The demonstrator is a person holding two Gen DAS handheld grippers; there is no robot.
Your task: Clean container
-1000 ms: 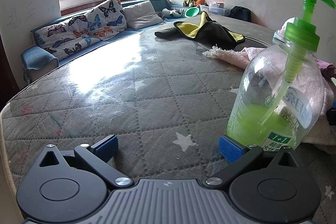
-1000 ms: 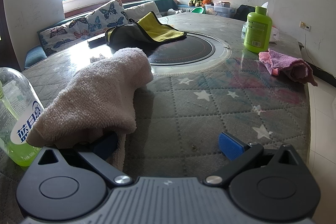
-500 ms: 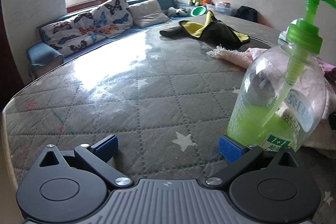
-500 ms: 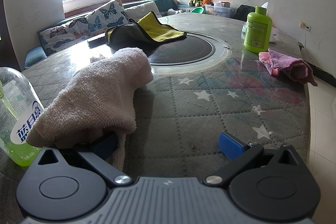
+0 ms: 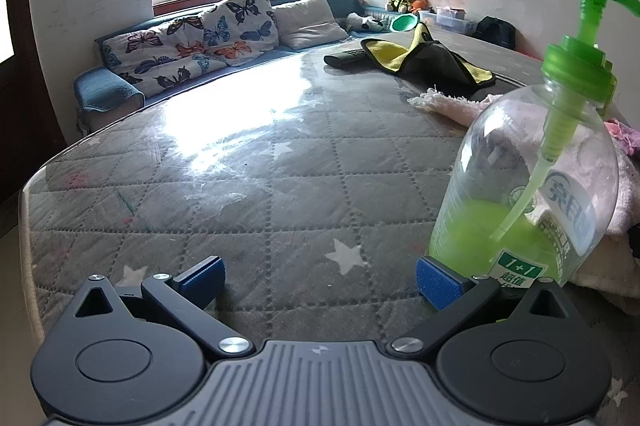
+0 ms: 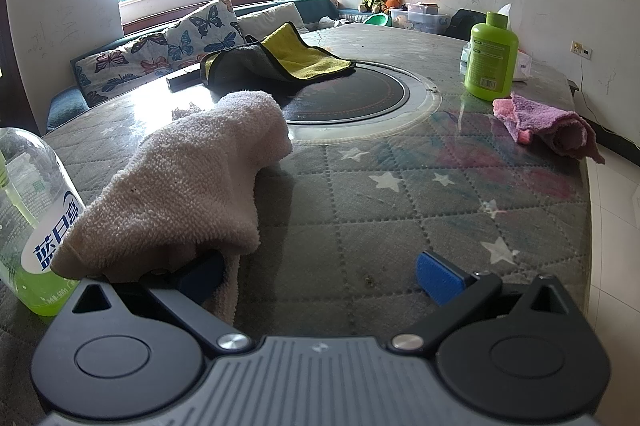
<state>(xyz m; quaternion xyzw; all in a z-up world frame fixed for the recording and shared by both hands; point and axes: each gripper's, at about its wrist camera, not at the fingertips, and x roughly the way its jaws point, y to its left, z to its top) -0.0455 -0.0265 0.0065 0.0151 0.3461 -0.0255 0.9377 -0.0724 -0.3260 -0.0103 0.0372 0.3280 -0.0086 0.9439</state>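
The round quilted tabletop (image 6: pixel 400 210) carries everything. On it a pale pink towel (image 6: pixel 192 178) lies heaped, its near end draped over the left finger of the right claw (image 6: pixel 320 274), whose fingers stand wide apart. Just left of the towel a clear pump bottle (image 5: pixel 532 186) stands upright, long axis vertical, green nozzle pointing right in the left wrist view. About a third of it holds green liquid; its label reads "1+1" among Chinese characters. It stands just beyond the right finger of the left claw (image 5: pixel 318 276), also spread apart and gripping nothing. Far across stands a capped green bottle (image 6: pixel 491 60) beside a purple cloth (image 6: pixel 552 126).
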